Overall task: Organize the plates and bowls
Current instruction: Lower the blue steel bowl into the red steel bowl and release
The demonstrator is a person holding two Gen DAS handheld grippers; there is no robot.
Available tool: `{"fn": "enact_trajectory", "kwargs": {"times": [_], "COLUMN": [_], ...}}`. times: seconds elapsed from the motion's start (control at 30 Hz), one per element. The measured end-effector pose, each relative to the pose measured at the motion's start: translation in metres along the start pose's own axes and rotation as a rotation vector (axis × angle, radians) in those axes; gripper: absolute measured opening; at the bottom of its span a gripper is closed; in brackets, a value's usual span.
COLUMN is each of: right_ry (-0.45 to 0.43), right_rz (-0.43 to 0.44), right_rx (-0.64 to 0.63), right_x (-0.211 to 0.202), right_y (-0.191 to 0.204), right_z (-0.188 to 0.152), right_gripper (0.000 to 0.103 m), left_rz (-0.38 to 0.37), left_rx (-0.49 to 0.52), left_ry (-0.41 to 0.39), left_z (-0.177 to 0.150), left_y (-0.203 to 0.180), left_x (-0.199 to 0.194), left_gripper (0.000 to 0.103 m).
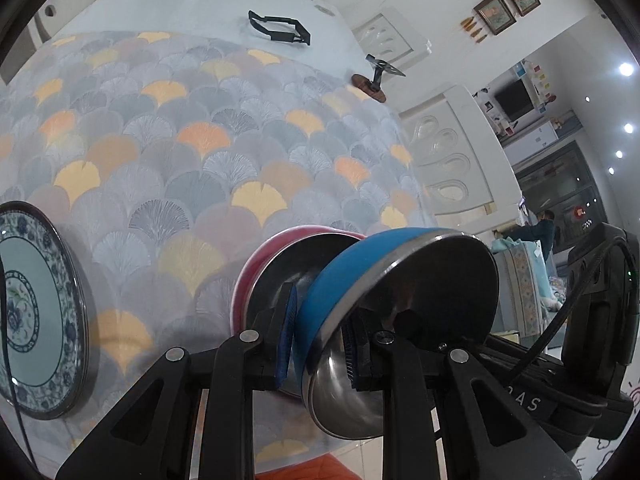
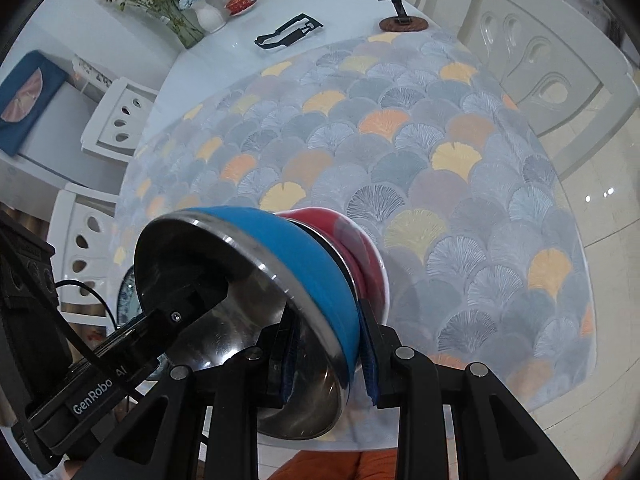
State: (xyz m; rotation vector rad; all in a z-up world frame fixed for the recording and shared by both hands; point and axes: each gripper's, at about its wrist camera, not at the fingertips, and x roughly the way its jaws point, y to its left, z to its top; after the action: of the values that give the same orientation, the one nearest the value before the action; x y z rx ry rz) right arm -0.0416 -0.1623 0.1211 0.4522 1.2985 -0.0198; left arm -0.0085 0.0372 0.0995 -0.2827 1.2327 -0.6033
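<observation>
Blue bowl (image 1: 340,276) nested in red bowl (image 1: 256,268), both tongs gripping rim

blue-sided steel-lined bowl (image 1: 340,280): tilted, rim clamped on both sides, bottom nested into red bowl | red-sided steel-lined bowl (image 1: 256,264): on patterned cloth beneath it | blue-and-white patterned ceramic plate (image 1: 36,308): flat, well left

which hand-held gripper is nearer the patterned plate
Left. The left hand-held gripper grips the blue bowl on the side facing the patterned plate; the right hand-held gripper grips the bowl's far side.
</observation>
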Motion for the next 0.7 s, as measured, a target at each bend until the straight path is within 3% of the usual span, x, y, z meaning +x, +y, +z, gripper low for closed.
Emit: {"fn": "enact_trajectory", "kwargs": {"times": [0.7], "right_ry": [0.023], "right_rz": [0.006], "right_rx": [0.038], "right_x": [0.012], "right_y": [-0.006], "right_z": [0.008], "right_gripper": [0.027], "left_rz": [0.051], "left_rx": [-0.012], "left_ry": [0.030], "left_z": [0.006], "left_y": [0.009], "left_x": [0.003], "left_gripper": [0.018]}}
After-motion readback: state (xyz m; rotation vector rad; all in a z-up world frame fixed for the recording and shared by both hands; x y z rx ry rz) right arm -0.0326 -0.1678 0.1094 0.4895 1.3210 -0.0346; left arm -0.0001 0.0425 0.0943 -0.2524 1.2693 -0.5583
